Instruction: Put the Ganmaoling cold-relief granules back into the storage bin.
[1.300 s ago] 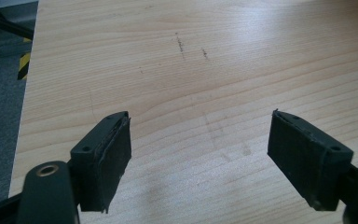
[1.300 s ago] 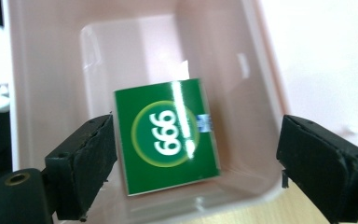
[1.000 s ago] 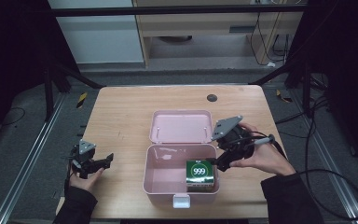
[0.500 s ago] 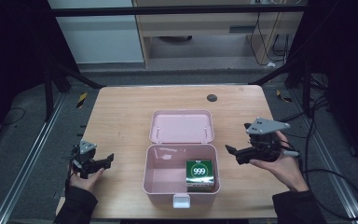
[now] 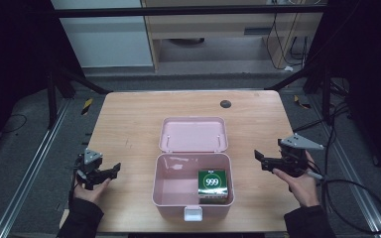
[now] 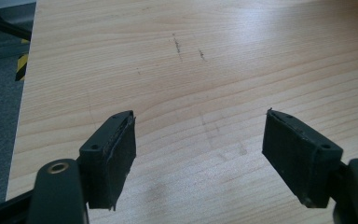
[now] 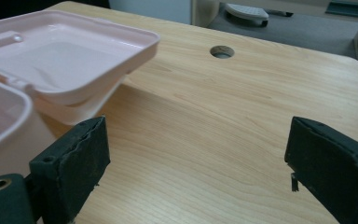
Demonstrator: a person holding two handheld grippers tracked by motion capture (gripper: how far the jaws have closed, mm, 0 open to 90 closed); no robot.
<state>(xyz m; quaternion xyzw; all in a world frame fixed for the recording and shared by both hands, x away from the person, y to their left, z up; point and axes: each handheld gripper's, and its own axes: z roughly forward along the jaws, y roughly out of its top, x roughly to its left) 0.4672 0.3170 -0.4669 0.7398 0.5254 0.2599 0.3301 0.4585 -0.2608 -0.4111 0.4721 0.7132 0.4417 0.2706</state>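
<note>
A pink plastic box (image 5: 193, 191) sits open at the middle of the wooden table (image 5: 129, 124), near the person's edge, with its lid (image 5: 193, 135) thrown back flat on the far side. Inside the box, in the right-hand corner nearest the person, stands a small green carton (image 5: 212, 184) marked 999 on top; the rest of the box floor is bare. A white latch (image 5: 193, 213) juts from the box's near wall.

To the right of the box, the right gripper (image 5: 262, 159) is held above the table, well apart from the box wall, its jaws spread wide with nothing between them. A second ago it hung right over the box beside the carton; half a second ago it had already drawn off to the right, and it now sits slightly lower and nearer the person. In the right gripper view, the box's lid (image 7: 70, 56) and a round hole in the table (image 7: 222, 51) lie ahead of the parted pads (image 7: 77, 161).

To the left of the box, the left gripper (image 5: 110, 172) rests low by the table's left edge, unchanged from the earlier frames. Its pads (image 6: 116, 149) stand released over bare wood (image 6: 214, 70).
</note>
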